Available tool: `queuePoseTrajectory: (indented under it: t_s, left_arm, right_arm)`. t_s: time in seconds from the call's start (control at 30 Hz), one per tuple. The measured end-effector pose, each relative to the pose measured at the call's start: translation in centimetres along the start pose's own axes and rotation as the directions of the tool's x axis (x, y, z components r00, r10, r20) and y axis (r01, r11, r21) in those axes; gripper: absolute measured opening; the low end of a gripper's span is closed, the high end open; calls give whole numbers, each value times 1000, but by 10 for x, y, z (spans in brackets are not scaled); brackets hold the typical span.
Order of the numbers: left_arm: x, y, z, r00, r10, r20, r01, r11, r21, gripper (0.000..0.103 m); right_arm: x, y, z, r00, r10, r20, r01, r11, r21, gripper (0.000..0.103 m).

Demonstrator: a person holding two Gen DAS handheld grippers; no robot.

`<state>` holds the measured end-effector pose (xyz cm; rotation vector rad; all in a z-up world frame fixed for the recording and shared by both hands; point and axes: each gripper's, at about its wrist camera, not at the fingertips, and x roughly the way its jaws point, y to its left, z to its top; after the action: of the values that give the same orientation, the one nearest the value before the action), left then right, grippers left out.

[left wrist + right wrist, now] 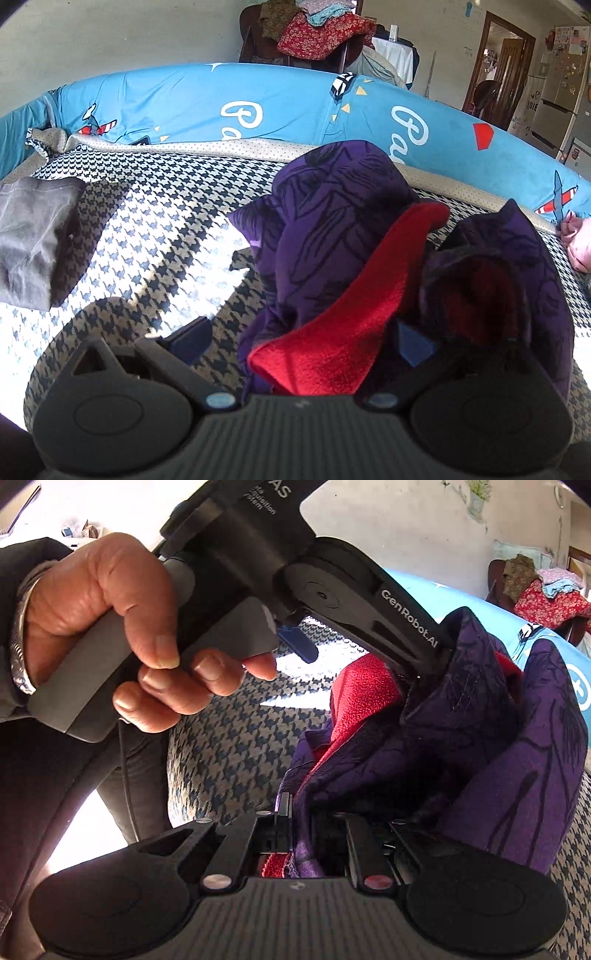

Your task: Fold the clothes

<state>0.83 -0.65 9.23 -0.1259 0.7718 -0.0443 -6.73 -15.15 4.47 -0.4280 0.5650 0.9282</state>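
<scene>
A purple garment (332,206) with dark line print and red fleece lining (343,332) is bunched up above the houndstooth bed cover (155,229). My left gripper (303,338) is open, its blue pads (192,339) far apart. The lining lies between them and the cloth drapes over the right finger. In the right wrist view, a hand (110,627) holds that left gripper (365,664), one finger buried in the purple garment (480,738). My right gripper (295,816) is shut on a fold of the purple cloth, which runs down between its fingers.
A folded grey garment (33,236) lies at the bed's left. A long blue bolster (207,107) with white lettering borders the far side. A pink cloth (580,243) lies at the right edge. Behind, a chair holds a pile of clothes (321,33); a fridge (554,92) stands right.
</scene>
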Motion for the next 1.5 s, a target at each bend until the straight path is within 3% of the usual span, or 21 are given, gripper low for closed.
queuePoseTrajectory:
  t_s: [0.17,0.3,0.5,0.73,0.97,1.1,1.17,1.27,1.43,1.5]
  left_arm:
    - [-1,-14,-4,1000,-19,7,19,998,55,103]
    - [9,-6,-9,996,90,-10,-90,995,34,103]
    - [18,22,-16,967,245,-75,-247,968,-29,103]
    - [21,45,-25,942,313,-121,-322,944,-67,103]
    - [24,57,-33,935,317,-158,-336,935,-112,103]
    - [23,63,-38,931,319,-180,-344,929,-134,103]
    - [22,67,-42,929,316,-192,-346,926,-150,103]
    - [18,72,-48,928,311,-205,-346,924,-164,103]
    - [9,72,-54,930,302,-211,-335,930,-149,103]
    - [6,69,-56,931,299,-212,-331,934,-135,103]
  right_arm:
    - [3,9,-6,999,17,-27,-18,999,-35,10]
    - [5,13,-7,999,19,-37,-22,997,-67,10]
    - [1,4,2,1000,15,-11,-16,998,-60,17]
    - [-19,-23,10,997,-16,75,13,999,41,21]
    - [-31,-57,12,989,-77,127,47,973,224,21]
    - [-37,-68,13,977,-198,83,171,950,261,21]
    - [-37,-76,13,961,-272,42,249,925,287,21]
    - [-32,-92,13,918,-394,-49,385,854,350,21]
    - [-44,-134,-2,833,-514,-206,536,656,531,23]
    - [-52,-141,-6,804,-551,-224,569,604,558,23]
